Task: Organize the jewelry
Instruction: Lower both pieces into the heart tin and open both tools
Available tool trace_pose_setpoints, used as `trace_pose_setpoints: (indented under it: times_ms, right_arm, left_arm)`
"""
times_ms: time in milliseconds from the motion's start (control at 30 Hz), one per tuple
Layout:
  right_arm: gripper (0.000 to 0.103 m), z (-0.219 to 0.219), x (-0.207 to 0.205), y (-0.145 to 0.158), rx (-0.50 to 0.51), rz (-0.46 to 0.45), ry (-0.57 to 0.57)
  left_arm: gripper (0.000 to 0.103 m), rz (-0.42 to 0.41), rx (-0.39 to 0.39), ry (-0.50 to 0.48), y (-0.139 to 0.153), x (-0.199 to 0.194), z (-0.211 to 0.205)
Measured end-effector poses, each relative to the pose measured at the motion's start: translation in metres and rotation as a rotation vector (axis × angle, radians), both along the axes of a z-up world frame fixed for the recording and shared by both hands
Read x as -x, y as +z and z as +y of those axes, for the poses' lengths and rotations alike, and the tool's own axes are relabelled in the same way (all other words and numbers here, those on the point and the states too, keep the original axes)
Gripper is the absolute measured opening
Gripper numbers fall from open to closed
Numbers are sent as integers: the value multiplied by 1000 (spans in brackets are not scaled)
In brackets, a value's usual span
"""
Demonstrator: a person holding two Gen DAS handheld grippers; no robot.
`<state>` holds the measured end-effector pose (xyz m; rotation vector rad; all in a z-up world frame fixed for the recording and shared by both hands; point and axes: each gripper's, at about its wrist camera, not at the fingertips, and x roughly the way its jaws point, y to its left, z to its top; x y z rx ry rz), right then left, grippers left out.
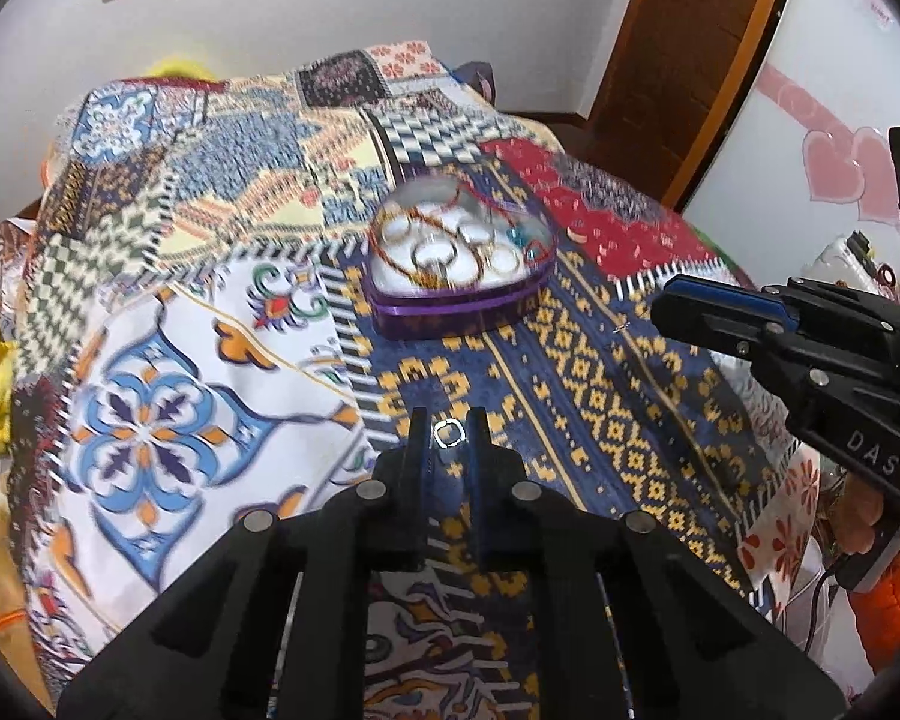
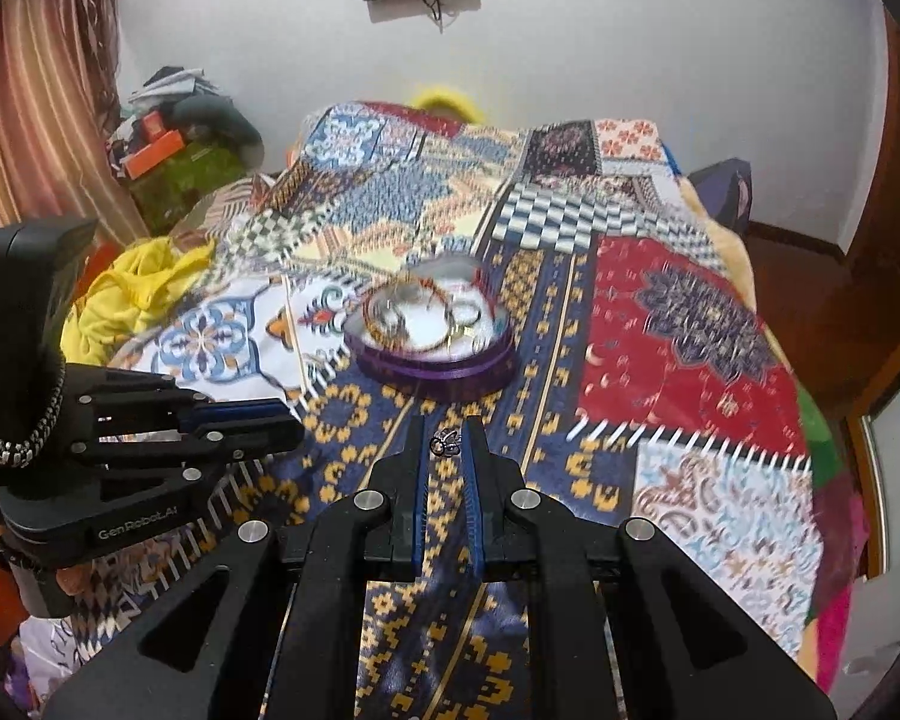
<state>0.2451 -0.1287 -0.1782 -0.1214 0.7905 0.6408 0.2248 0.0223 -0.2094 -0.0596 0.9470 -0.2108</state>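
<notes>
Left gripper [image 1: 448,426] was clamped on a small silver ring [image 1: 448,434]; right gripper [image 2: 446,435] pinched a tiny dark jewelry piece [image 2: 445,444]. Purple heart-shaped box [image 1: 459,276] full of rings sat ahead on the patterned bedspread [image 1: 168,324]

Patchwork bedspread [image 2: 678,324], yellow cloth [image 2: 132,294], striped curtain [image 2: 36,90], wooden door [image 1: 684,60]

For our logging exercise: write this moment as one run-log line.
left tool: shut on small silver ring | right tool: shut on small dark ring | purple heart-shaped jewelry box: open on patchwork bedspread, rings inside
</notes>
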Motion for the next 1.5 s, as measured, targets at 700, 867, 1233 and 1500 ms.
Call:
trace_pose_setpoints:
  times_ms: [700,867,1233,1500]
  right_arm:
    - [9,22,-25,52,-93,-122,-13]
    - [9,31,-38,45,-98,-99,-2]
    - [10,45,-64,4,-48,18,23]
    - [10,45,-69,-15,1,67,40]
  left_arm:
    - [9,-170,12,45,60,-28,19]
    - [9,-157,21,41,54,-45,20]
    - [9,-91,54,22,33,-78,18]
    - [9,-67,35,8,19,-86,10]
